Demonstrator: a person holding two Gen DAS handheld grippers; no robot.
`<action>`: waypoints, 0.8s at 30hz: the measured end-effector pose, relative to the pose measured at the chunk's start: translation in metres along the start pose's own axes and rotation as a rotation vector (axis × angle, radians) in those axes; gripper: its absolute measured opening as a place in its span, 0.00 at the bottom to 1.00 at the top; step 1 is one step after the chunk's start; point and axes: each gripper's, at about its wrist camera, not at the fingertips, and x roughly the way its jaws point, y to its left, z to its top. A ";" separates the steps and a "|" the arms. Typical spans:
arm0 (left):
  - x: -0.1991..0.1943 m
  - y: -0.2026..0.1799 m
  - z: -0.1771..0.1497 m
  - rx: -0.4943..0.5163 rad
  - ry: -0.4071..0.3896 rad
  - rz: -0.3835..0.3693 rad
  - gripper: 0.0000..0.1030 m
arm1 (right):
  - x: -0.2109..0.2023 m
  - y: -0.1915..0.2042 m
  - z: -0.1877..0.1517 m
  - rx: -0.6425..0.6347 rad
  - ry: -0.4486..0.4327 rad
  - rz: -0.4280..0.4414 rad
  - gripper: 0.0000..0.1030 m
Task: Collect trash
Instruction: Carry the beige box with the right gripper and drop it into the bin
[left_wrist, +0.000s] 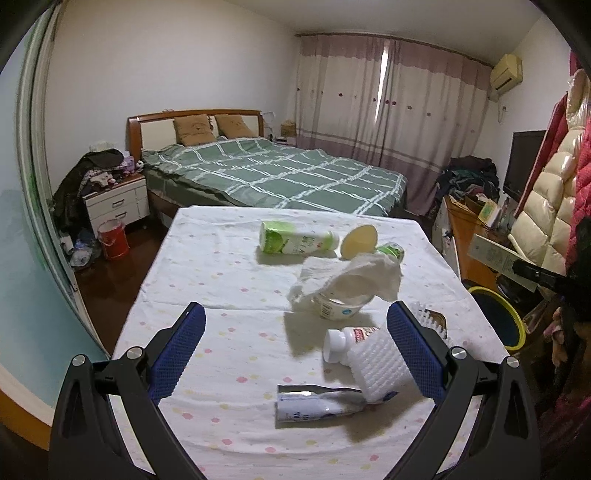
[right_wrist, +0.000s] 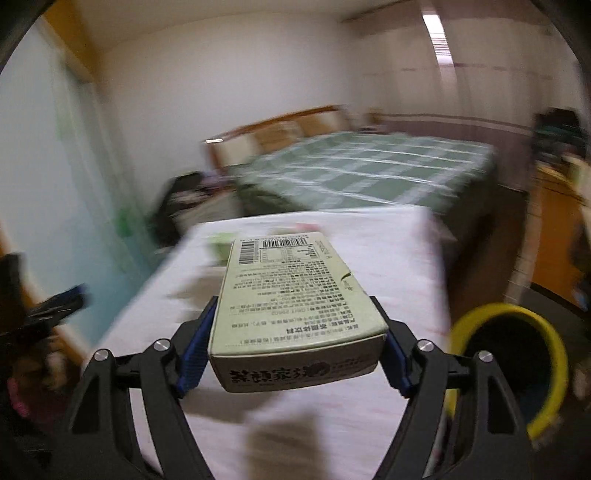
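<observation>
Right tongs (right_wrist: 295, 347) clamp pale green carton (right_wrist: 295, 306) across its narrow sides, held above table (right_wrist: 388, 258), near yellow-rimmed bin (right_wrist: 517, 369). Carton likely light, thin-walled; firm squeeze could dent it. Left tongs (left_wrist: 295, 354) wide apart, holding nothing, hovering over white ribbed bottle (left_wrist: 369, 354) and flattened tube (left_wrist: 314, 404). Crumpled tissue (left_wrist: 351, 273) soft; best pinched at bunched middle.

home bedroom — bed (left_wrist: 273, 173) | curtains (left_wrist: 391, 107) | nightstand (left_wrist: 116, 203) — air conditioner (left_wrist: 506, 72)
</observation>
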 end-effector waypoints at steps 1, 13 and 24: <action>0.003 -0.001 -0.001 0.002 0.007 -0.005 0.94 | -0.001 -0.015 -0.004 0.027 0.002 -0.049 0.71; 0.038 -0.039 -0.011 0.059 0.073 -0.071 0.94 | 0.031 -0.173 -0.063 0.310 0.148 -0.494 0.71; 0.057 -0.065 -0.020 0.113 0.116 -0.111 0.94 | 0.050 -0.201 -0.068 0.356 0.168 -0.546 0.77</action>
